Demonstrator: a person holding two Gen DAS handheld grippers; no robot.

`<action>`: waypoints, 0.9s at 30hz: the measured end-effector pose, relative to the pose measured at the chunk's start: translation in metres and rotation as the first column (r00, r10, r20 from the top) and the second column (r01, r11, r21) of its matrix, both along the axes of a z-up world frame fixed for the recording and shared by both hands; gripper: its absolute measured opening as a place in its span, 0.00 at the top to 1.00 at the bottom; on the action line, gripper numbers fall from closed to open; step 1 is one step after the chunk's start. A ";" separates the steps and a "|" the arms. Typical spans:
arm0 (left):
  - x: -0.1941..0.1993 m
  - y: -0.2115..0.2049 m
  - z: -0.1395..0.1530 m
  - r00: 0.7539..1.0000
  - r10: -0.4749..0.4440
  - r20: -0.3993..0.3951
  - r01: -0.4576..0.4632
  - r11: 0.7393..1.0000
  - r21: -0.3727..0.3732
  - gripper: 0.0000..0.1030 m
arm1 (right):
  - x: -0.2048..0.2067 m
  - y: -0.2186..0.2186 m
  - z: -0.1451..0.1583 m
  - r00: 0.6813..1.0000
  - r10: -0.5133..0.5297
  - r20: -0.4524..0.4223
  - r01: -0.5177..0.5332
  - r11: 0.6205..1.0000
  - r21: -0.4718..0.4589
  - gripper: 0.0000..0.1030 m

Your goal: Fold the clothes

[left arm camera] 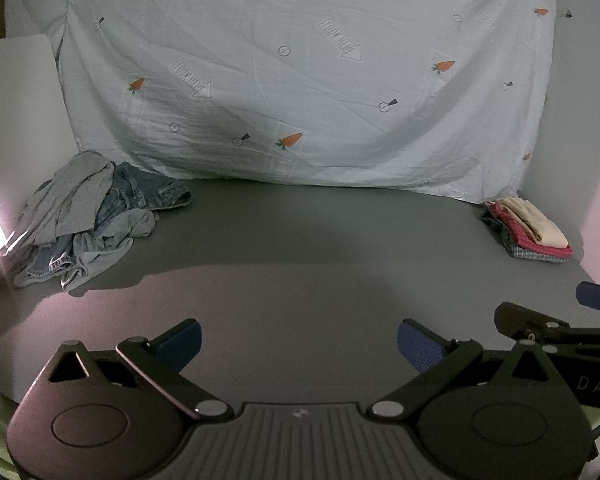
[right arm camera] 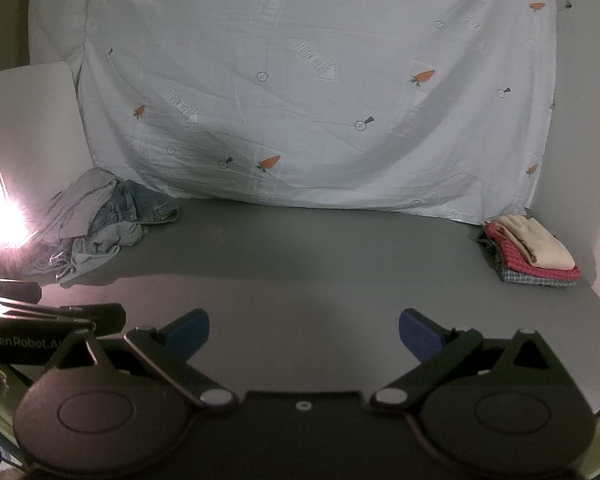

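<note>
At the far left of the grey table (left arm camera: 300, 248), a rumpled heap of unfolded clothes (left arm camera: 96, 212) lies loose, with pale grey-blue garments tangled over blue denim. Well apart from it, at the far right edge, sits a neat stack of folded clothes (left arm camera: 528, 228): a cream piece on top, red checked fabric beneath, blue checked fabric at the bottom. Between the two piles the tabletop is bare. Nearer the viewer, the left hand-held gripper (left arm camera: 300, 344) hovers with its blue-padded fingers spread wide, gripping nothing. Just beside it, the right hand-held gripper (right arm camera: 304, 334) is likewise spread wide and empty. Behind everything hangs a pale sheet (left arm camera: 300, 80) printed with small carrots and arrows.
</note>
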State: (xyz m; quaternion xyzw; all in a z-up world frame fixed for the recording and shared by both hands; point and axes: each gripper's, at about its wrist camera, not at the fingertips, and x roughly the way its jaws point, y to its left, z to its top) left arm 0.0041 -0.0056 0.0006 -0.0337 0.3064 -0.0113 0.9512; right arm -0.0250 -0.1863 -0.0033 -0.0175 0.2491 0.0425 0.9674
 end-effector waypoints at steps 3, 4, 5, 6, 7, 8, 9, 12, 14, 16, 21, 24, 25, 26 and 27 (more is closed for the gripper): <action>0.007 0.000 -0.001 1.000 0.001 0.002 -0.001 1.000 0.000 0.00 | -0.002 -0.004 0.001 1.000 0.000 -0.002 0.000 1.000 0.004 0.00; 0.007 0.001 -0.002 1.000 0.001 0.003 -0.001 1.000 0.000 0.00 | -0.003 -0.004 0.001 1.000 0.001 -0.003 -0.001 1.000 0.005 0.00; 0.006 0.001 -0.003 1.000 0.001 0.004 -0.001 1.000 0.001 0.00 | -0.002 -0.004 0.002 1.000 0.001 -0.003 -0.001 1.000 0.006 0.00; 0.005 0.002 -0.004 1.000 0.001 0.005 -0.001 1.000 0.002 0.00 | -0.001 -0.004 0.002 1.000 0.002 -0.004 -0.002 1.000 0.007 0.00; 0.006 0.003 -0.004 1.000 0.000 0.007 -0.001 1.000 0.003 0.00 | 0.000 -0.003 0.001 1.000 0.002 -0.002 -0.002 1.000 0.007 0.00; 0.007 0.003 -0.003 1.000 0.000 0.008 0.000 1.000 0.005 0.00 | 0.001 0.000 0.001 1.000 0.002 -0.001 -0.002 1.000 0.007 0.00; 0.007 0.004 -0.004 1.000 -0.001 0.009 0.001 1.000 0.006 0.00 | 0.003 0.003 0.001 1.000 0.002 0.000 -0.002 1.000 0.006 0.00; 0.007 0.004 -0.007 1.000 -0.005 0.009 0.005 1.000 0.008 0.00 | 0.002 -0.005 -0.004 1.000 0.002 -0.003 -0.002 1.000 0.009 0.00; 0.007 0.005 -0.009 1.000 -0.009 0.009 0.008 1.000 0.009 0.00 | 0.002 -0.005 -0.006 1.000 -0.001 -0.005 0.001 1.000 0.010 0.00; 0.007 0.005 -0.010 1.000 -0.012 0.009 0.012 1.000 0.011 0.00 | 0.003 -0.007 -0.008 1.000 -0.001 -0.009 0.001 1.000 0.013 0.00; 0.003 0.006 -0.014 1.000 -0.017 0.008 0.017 1.000 0.015 0.00 | 0.010 -0.007 -0.004 1.000 -0.003 -0.020 0.004 1.000 0.015 0.00; 0.007 0.002 -0.012 1.000 -0.019 0.004 0.018 1.000 0.020 0.00 | 0.012 -0.009 -0.005 1.000 -0.004 -0.023 0.004 1.000 0.019 0.00; 0.008 0.002 -0.012 1.000 -0.019 0.003 0.019 1.000 0.022 0.00 | 0.013 -0.009 -0.005 1.000 -0.004 -0.024 0.005 1.000 0.019 0.00; 0.009 0.001 -0.011 1.000 -0.020 0.002 0.020 1.000 0.024 0.00 | 0.013 -0.010 -0.005 1.000 -0.004 -0.024 0.005 1.000 0.020 0.00; 0.010 0.000 -0.011 1.000 -0.021 0.000 0.021 0.999 0.026 0.00 | 0.015 -0.011 -0.006 1.000 -0.005 -0.025 0.005 1.000 0.023 0.00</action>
